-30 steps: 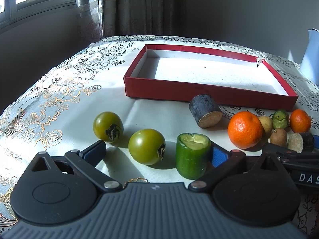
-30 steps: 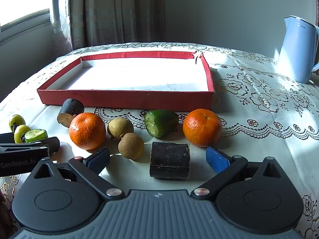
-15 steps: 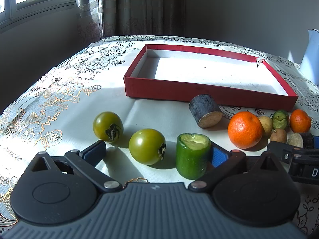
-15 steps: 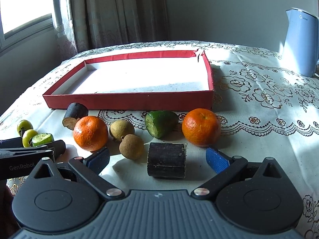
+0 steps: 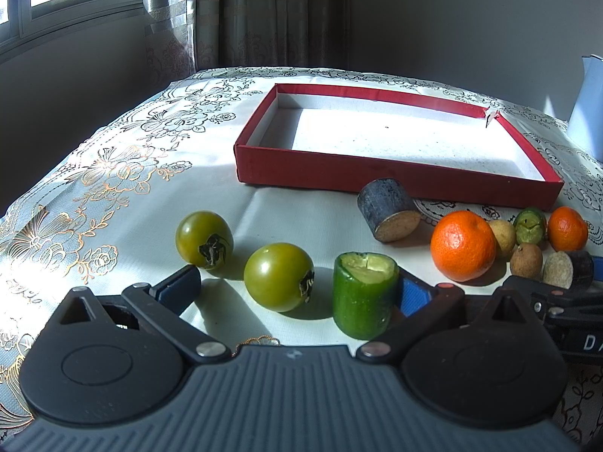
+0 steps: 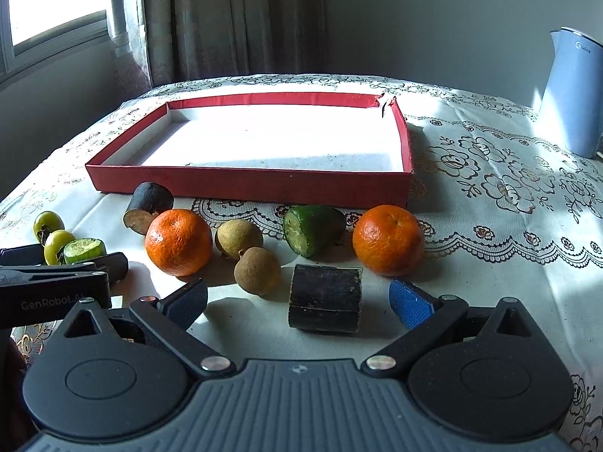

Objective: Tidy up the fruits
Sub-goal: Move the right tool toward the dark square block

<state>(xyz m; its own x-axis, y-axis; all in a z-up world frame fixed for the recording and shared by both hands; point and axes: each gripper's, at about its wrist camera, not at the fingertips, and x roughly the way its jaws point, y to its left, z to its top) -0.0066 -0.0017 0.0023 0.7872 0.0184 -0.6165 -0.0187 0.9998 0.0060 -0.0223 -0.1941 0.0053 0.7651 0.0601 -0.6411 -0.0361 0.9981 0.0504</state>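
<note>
The red tray [image 5: 395, 173] with a white floor stands empty behind a row of fruit. My left gripper [image 5: 294, 292] is open low over the cloth. Between its fingers are a green tomato [image 5: 279, 277] and an upright cucumber piece [image 5: 363, 295]. A second green tomato [image 5: 204, 240] lies just beyond the left finger. My right gripper [image 6: 297, 299] is open around a dark cane piece [image 6: 325, 303]. Beyond it lie two oranges [image 6: 179, 241] [image 6: 388, 239], two brown longans [image 6: 257, 270], a lying cucumber piece [image 6: 312, 228] and another cane piece [image 6: 149, 207].
A pale blue kettle [image 6: 574, 90] stands at the far right of the embroidered tablecloth [image 6: 508, 188]. A window and curtains are behind the table. The left gripper's body [image 6: 56, 282] sits close to the left of the right gripper.
The right gripper has drawn back and lifted a little, so the fruit sits slightly farther from it. The left gripper and all the fruit have stayed in place.
</note>
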